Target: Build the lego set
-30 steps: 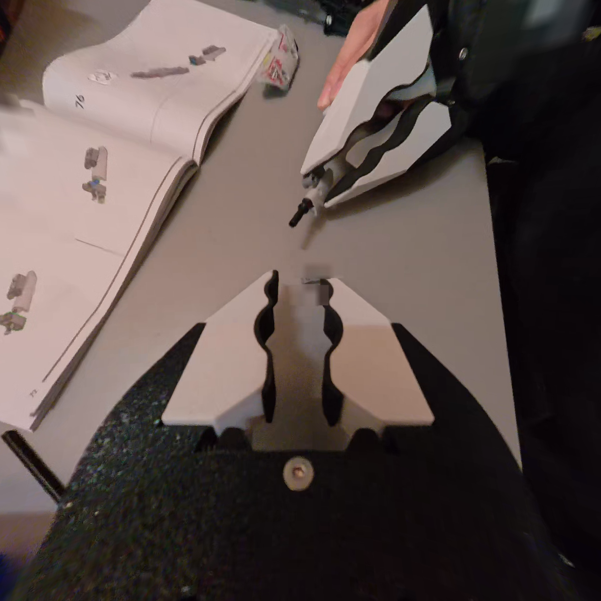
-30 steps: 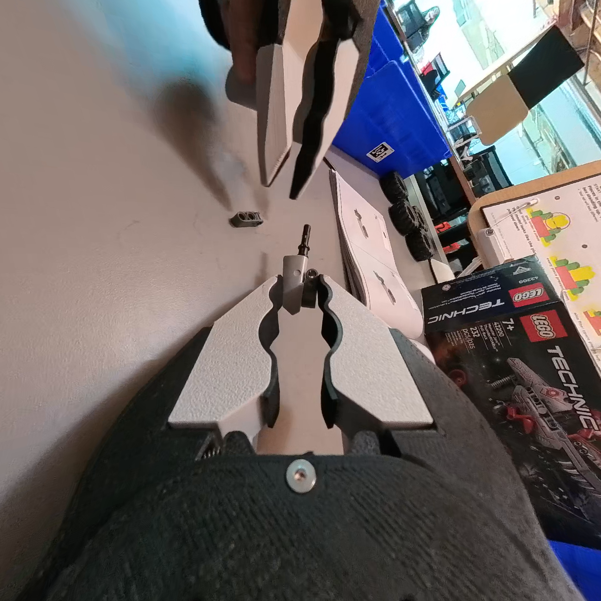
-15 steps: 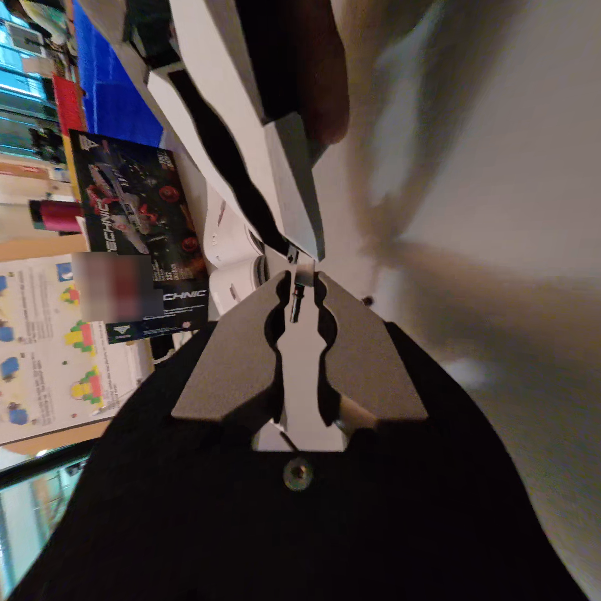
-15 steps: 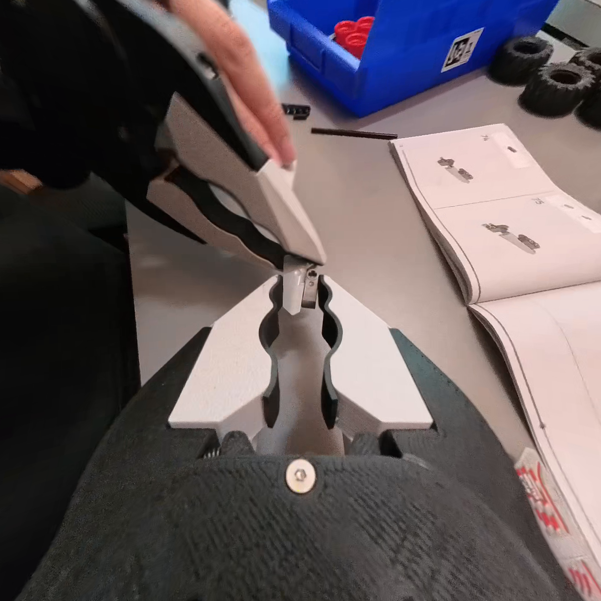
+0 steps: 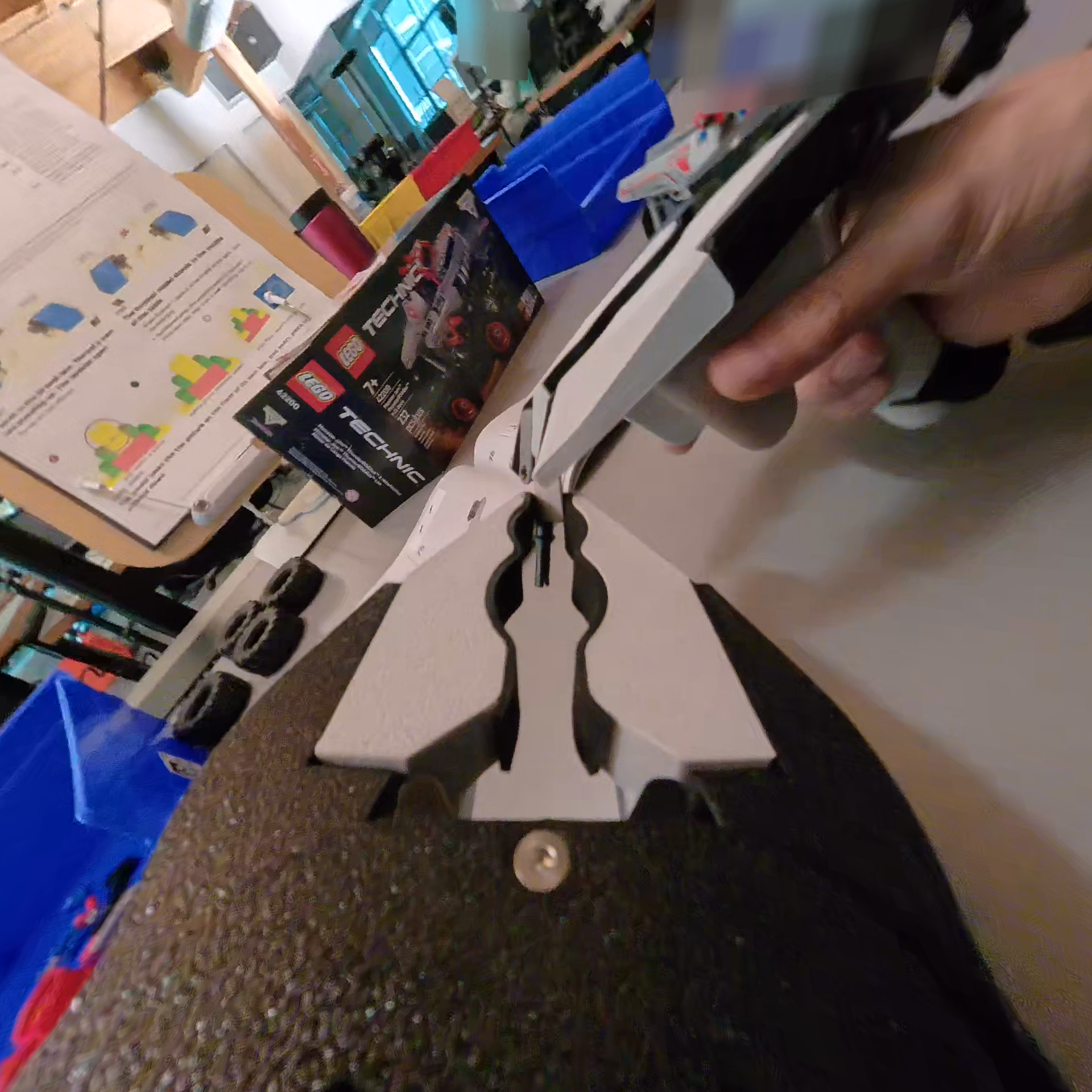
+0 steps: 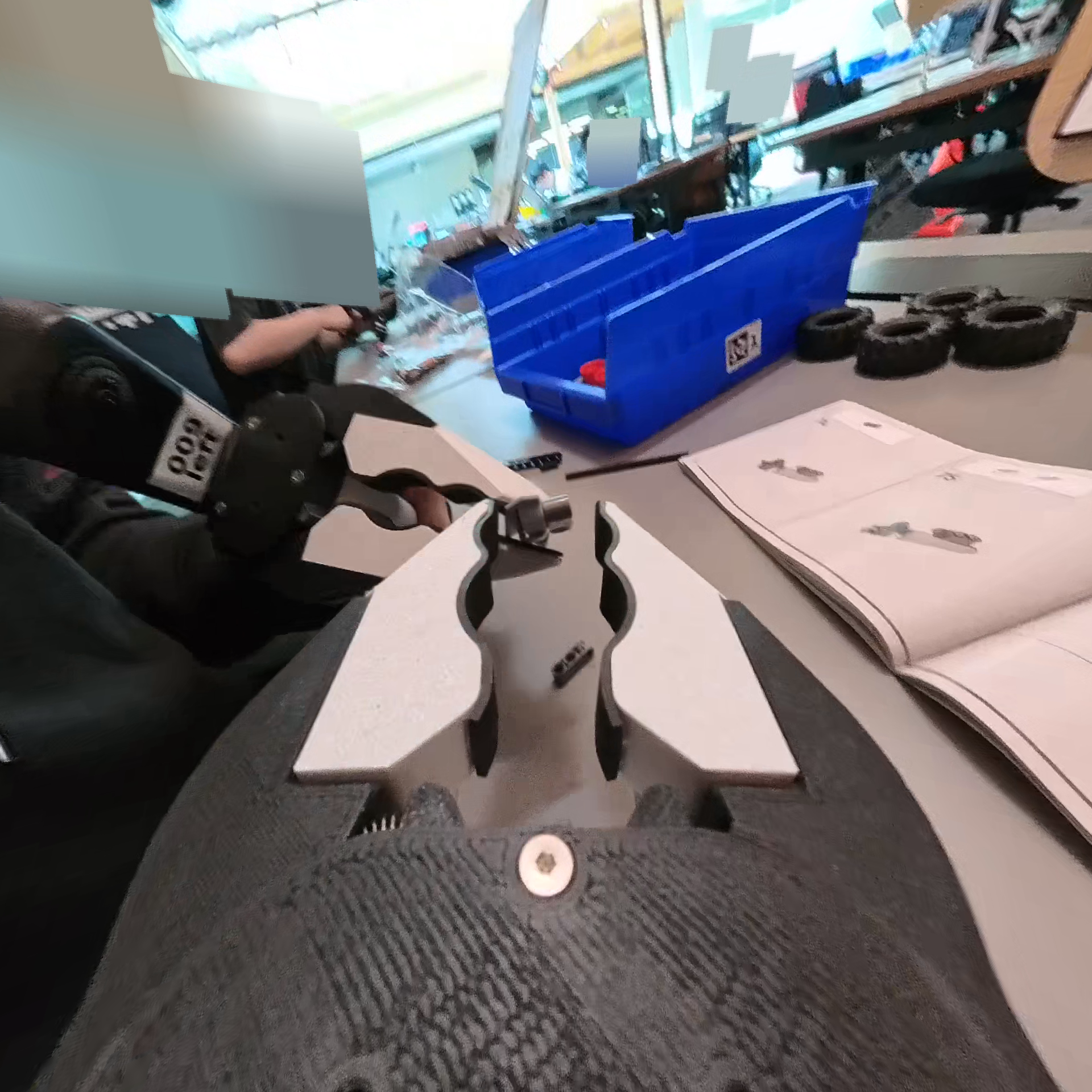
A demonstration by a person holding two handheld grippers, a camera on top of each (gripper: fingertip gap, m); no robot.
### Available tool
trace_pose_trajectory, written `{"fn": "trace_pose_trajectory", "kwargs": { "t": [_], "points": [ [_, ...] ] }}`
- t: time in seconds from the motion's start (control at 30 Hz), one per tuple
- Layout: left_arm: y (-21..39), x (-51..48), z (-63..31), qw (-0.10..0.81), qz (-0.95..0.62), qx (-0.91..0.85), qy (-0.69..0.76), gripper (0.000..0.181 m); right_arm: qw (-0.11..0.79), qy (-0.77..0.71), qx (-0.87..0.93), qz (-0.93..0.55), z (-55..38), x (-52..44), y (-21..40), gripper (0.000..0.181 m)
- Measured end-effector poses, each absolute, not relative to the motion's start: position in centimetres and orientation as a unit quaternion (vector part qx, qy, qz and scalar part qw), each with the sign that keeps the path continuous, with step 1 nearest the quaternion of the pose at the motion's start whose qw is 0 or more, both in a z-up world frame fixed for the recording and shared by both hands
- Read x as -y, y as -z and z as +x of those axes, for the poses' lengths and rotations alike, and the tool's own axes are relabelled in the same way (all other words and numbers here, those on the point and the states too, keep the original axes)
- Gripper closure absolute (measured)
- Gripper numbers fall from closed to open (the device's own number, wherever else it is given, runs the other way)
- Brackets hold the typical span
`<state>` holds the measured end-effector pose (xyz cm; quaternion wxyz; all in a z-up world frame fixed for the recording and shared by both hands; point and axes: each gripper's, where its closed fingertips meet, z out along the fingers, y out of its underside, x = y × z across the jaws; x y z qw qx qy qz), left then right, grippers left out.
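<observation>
In the left wrist view, the left tongs [image 5: 545, 502] stood narrowly parted, a slim black lego pin [image 5: 541, 549] showing in the gap near the tips; whether the pads pinched it could not be told. The right tongs [image 5: 530, 467], held by a hand [image 5: 922, 295], met them tip to tip above the grey bench [image 5: 886, 591].

In the right wrist view, the right tongs [image 6: 540, 511] stood wide apart, gripping nothing. A small grey lego connector piece [image 6: 535, 517] sat at the tip of the left tongs [image 6: 520, 502], just beside the right tongs' left finger. A small dark lego beam [image 6: 572, 657] lay on the bench.
</observation>
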<state>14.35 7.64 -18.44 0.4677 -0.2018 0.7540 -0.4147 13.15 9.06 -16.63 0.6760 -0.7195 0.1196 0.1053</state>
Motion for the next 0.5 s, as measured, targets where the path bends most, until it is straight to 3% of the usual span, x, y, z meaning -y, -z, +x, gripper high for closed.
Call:
{"fn": "trace_pose_trajectory", "kwargs": {
  "t": [0.07,0.33,0.5],
  "points": [
    [18.3,-7.8,14.3,0.460,-0.222,-0.742,0.435,0.175,0.679,-0.120,-0.104,-0.716,12.7,-9.4,16.3,0.160],
    [20.8,-7.6,13.3,0.386,-0.234,-0.776,0.441,0.170,0.604,-0.075,0.011,-0.793,12.0,-9.7,18.4,0.161],
    [21.6,-7.7,12.5,0.323,-0.227,-0.804,0.444,0.158,0.574,-0.086,0.072,-0.811,12.1,-9.5,18.4,0.161]
  ]
}}
